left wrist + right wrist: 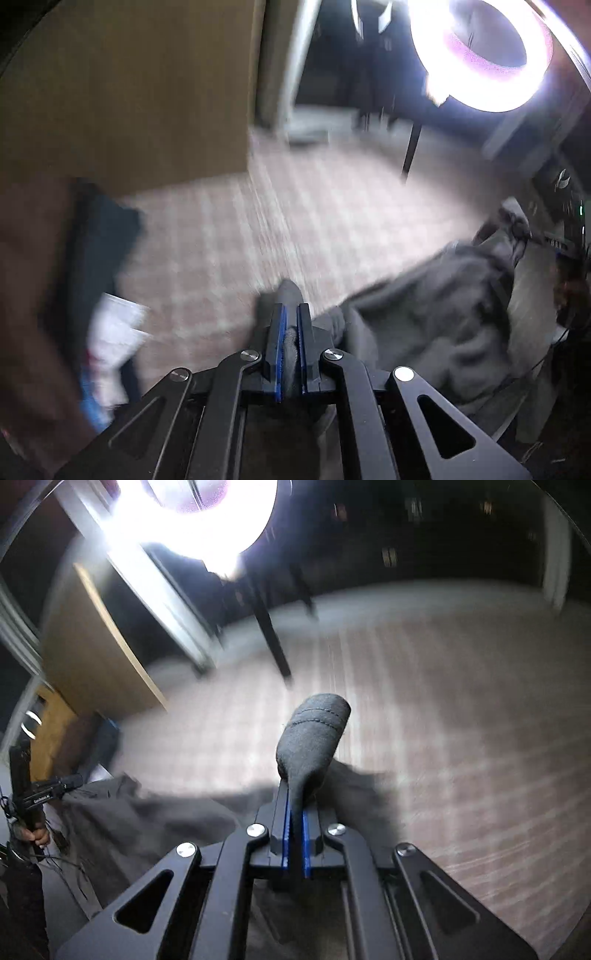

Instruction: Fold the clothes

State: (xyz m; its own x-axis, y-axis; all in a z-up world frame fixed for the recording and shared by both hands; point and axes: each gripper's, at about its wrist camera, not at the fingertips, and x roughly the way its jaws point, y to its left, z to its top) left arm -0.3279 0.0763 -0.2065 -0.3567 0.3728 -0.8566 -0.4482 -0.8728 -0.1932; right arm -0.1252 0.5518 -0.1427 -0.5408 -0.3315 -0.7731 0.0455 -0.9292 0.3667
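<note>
Left gripper point(290, 314) fingers point(276, 347) pinch grey garment point(436, 310) above checked floor point(295, 206).

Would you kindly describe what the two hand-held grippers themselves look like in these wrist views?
The left hand-held gripper and the right hand-held gripper look alike: matte black angular linkage arms with triangular cut-outs, round silver pivot bolts, and two narrow black fingers lined with blue pads. In the right wrist view the other gripper's black handle bears small white lettering, too blurred to read.

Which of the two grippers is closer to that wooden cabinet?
Left. The left gripper has the wooden cabinet close ahead on its left; from the right gripper the cabinet lies beyond the left gripper.
</note>
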